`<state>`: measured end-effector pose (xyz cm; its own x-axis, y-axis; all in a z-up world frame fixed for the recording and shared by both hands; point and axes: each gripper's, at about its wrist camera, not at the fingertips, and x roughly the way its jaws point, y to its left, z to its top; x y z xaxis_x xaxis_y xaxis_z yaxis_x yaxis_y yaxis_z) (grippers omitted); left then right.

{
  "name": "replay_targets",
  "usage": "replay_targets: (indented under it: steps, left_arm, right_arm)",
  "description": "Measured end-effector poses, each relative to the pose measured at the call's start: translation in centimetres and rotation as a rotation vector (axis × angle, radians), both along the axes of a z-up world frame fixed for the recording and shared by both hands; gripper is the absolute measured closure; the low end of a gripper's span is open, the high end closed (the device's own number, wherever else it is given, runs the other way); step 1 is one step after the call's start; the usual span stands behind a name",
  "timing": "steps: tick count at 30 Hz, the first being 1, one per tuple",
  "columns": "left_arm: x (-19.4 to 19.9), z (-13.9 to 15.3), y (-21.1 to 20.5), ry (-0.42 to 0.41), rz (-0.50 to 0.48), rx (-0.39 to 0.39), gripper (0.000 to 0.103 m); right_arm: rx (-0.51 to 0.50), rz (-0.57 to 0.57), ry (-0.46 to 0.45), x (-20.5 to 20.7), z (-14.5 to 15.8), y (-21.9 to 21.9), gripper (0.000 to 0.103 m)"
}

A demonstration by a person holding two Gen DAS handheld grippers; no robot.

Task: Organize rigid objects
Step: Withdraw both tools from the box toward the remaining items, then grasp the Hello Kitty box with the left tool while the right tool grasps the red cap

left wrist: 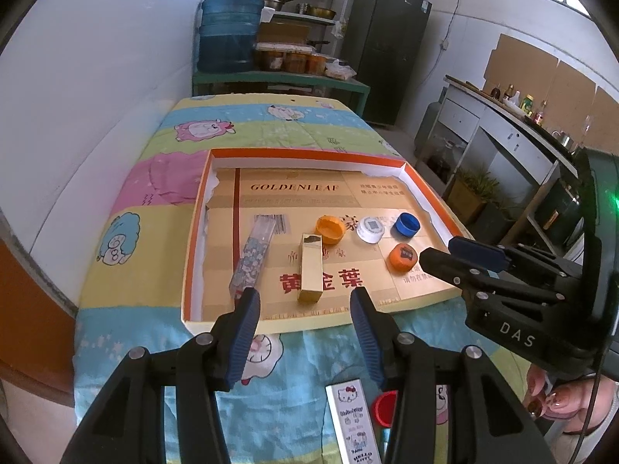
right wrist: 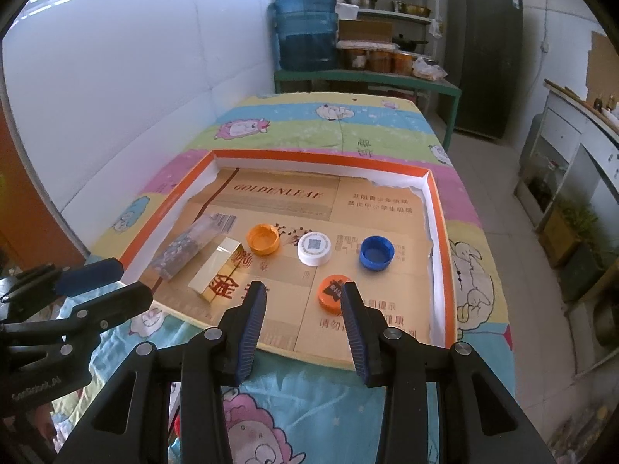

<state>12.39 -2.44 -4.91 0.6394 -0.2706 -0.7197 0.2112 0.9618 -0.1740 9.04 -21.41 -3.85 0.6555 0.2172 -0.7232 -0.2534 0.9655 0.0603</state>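
An orange-rimmed cardboard tray (left wrist: pixel 197 208) (right wrist: pixel 439 208) lies on the quilted table. In it are a gold box (left wrist: pixel 310 266) (right wrist: pixel 216 266), a clear patterned box (left wrist: pixel 253 255) (right wrist: pixel 185 247), an open orange cap (left wrist: pixel 330 229) (right wrist: pixel 264 238), a white cap (left wrist: pixel 370 229) (right wrist: pixel 315 247), a blue cap (left wrist: pixel 407 225) (right wrist: pixel 376 253) and an orange cap with a label (left wrist: pixel 403 257) (right wrist: pixel 330 292). My left gripper (left wrist: pixel 305 297) is open and empty above the tray's near edge, in front of the gold box. My right gripper (right wrist: pixel 303 290) is open and empty beside the labelled orange cap.
A white Hello Kitty box (left wrist: pixel 352 421) and a red cap (left wrist: pixel 385 408) lie on the quilt under my left gripper. A green bench with a water jug (left wrist: pixel 228 31) stands behind the table. A counter (left wrist: pixel 503 123) runs along the right.
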Motion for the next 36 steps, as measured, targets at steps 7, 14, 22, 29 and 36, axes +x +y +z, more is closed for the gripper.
replay_targets:
  steps: [7, 14, 22, 29, 36]
  left_arm:
    - [-0.6, -0.1, 0.2, 0.002, 0.000, -0.005, 0.055]
    - [-2.2, -0.5, 0.1, 0.009, -0.001, -0.004, 0.054]
    - [-4.2, -1.9, -0.2, 0.043, -0.018, -0.006, 0.055]
    - [-5.8, -3.8, -0.9, 0.093, -0.038, -0.005, 0.055]
    - [-6.8, -5.1, -1.8, 0.122, -0.051, 0.015, 0.055]
  right_arm:
    - [0.009, -0.006, 0.002, -1.5, 0.0, -0.2, 0.062]
    - [0.012, -0.012, 0.002, -3.0, 0.0, -0.4, 0.062]
    - [0.014, -0.015, 0.003, -4.3, -0.3, -0.4, 0.062]
    - [0.020, -0.009, 0.010, -6.1, -0.7, -0.4, 0.062]
    - [0.024, -0.013, 0.008, -7.0, -0.7, -0.5, 0.062]
